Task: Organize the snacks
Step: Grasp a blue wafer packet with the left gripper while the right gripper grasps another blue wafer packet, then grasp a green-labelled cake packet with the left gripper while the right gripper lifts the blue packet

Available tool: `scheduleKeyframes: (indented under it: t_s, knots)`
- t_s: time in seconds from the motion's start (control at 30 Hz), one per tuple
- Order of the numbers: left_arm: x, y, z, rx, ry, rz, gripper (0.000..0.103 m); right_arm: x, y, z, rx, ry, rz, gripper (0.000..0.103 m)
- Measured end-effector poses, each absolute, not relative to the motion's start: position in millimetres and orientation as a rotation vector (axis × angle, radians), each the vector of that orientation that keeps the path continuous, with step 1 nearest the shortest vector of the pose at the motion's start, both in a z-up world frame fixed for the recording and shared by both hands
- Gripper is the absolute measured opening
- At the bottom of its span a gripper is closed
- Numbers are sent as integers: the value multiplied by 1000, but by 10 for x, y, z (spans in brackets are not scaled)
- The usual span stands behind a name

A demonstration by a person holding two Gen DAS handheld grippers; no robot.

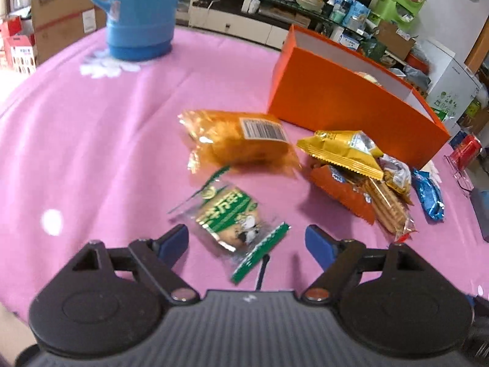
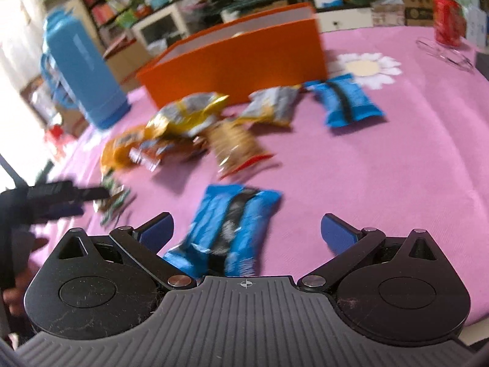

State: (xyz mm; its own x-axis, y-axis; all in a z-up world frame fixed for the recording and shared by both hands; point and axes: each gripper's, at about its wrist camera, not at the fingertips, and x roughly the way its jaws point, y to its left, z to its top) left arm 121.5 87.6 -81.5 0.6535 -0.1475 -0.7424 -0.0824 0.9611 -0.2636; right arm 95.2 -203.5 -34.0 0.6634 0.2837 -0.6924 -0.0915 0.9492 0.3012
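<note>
Overhead, pink tablecloth [image 1: 107,128] w/ cluttered shelves [image 2: 122,9]

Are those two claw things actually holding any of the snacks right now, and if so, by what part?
Nothing is held. The left gripper is open around the green packet, and the right gripper is open around a blue packet; neither is clamped.

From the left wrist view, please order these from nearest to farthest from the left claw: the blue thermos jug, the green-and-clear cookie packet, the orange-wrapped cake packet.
1. Green-and-clear cookie packet: lying just ahead of the open left claw, between its fingers.
2. Orange-wrapped cake packet: next behind it, mid-table.
3. Blue thermos jug: standing at the far left of the table.
</note>
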Motion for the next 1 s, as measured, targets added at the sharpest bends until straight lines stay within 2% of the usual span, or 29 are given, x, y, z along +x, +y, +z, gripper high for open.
scheduleKeyframes:
  t_s: [0.13, 0.17, 0.2, 0.4, 0.67, 0.7, 0.73, 0.77, 0.8, 0.83, 1.0]
  knots:
    - [1363, 803, -882, -216, 832, -29, 79, 990, -1784, -432, 122, 836, 212, 91]
    - [1409, 786, -893, -183, 830, -38, 72, 995, -1734, -447, 76, 834, 210, 90]
    - [1443, 776, -899, -145, 832, -36, 69, 999, -1690, -461, 35, 827, 207, 90]
    - [1430, 843, -935, -26, 831, -4, 68, 940, -1651, -483, -68, 805, 192, 91]
    - [1370, 759, -951, -29, 822, -15, 68, 949, -1639, -490, -71, 799, 190, 90]
    - [1356, 761, -944, -26, 817, -11, 56, 942, -1641, -489, -72, 797, 193, 86]
    - [1327, 766, -924, -27, 813, -15, 50, 931, -1640, -481, -77, 789, 201, 73]
    - [1304, 798, -909, -39, 820, -20, 50, 913, -1639, -461, -82, 779, 214, 64]
    - [1279, 837, -896, -60, 823, -26, 49, 900, -1639, -442, -83, 773, 222, 39]
    - [1249, 886, -887, -82, 826, -31, 49, 886, -1646, -419, -80, 768, 228, 33]
    - [1031, 1027, -830, -149, 831, -23, 49, 871, -1749, -388, 13, 778, 254, 32]
